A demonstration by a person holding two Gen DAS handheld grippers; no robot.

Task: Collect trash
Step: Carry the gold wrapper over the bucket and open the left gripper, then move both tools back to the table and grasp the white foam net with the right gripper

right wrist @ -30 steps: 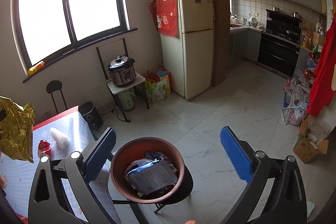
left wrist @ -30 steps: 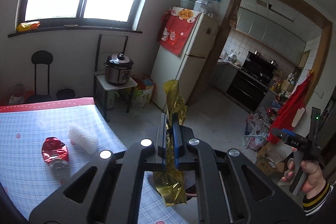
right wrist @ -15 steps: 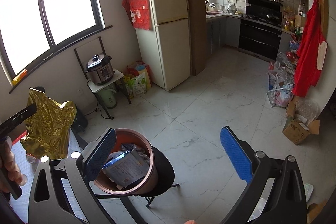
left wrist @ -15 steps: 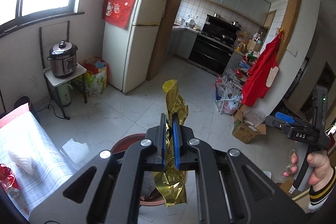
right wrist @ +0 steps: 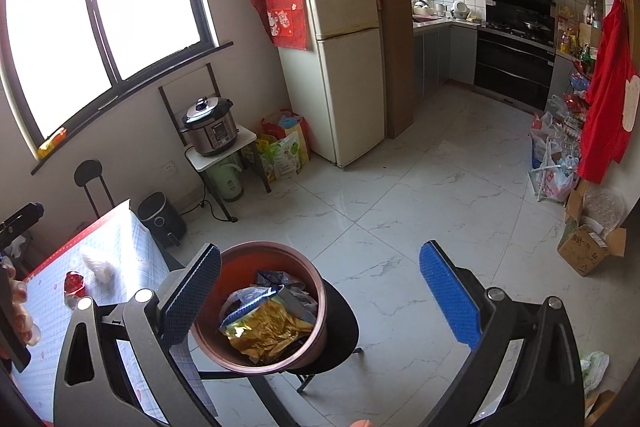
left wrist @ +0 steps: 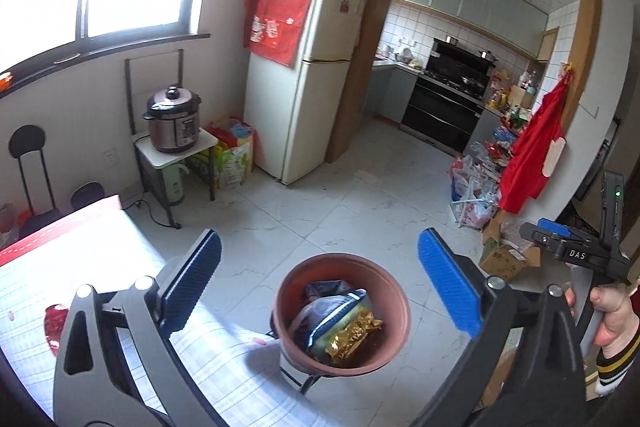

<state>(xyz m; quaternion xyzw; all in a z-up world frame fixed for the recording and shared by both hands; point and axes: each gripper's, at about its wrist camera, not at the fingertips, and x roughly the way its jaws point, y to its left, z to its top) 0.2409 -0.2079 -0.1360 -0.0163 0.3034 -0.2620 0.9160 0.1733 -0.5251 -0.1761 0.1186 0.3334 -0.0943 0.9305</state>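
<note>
Where left gripper (left wrist: 318, 283) hangs over brown pot (left wrist: 394, 297), jaws just sprung wide apart, nothing between them. Gold wrapper (left wrist: 352, 337) lies crumpled inside pot atop other packets, long axis slanting across pot, no clear pointing end. Right gripper (right wrist: 318, 287) beside pot, jaws apart, empty. Pot on black stool (right wrist: 344, 323) by table (right wrist: 120, 247).

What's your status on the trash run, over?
Left gripper jaws just opened, empty; right gripper open, empty. Gold wrapper in the brown bin. Red wrapper and white wad on table. Nothing in the way.
</note>
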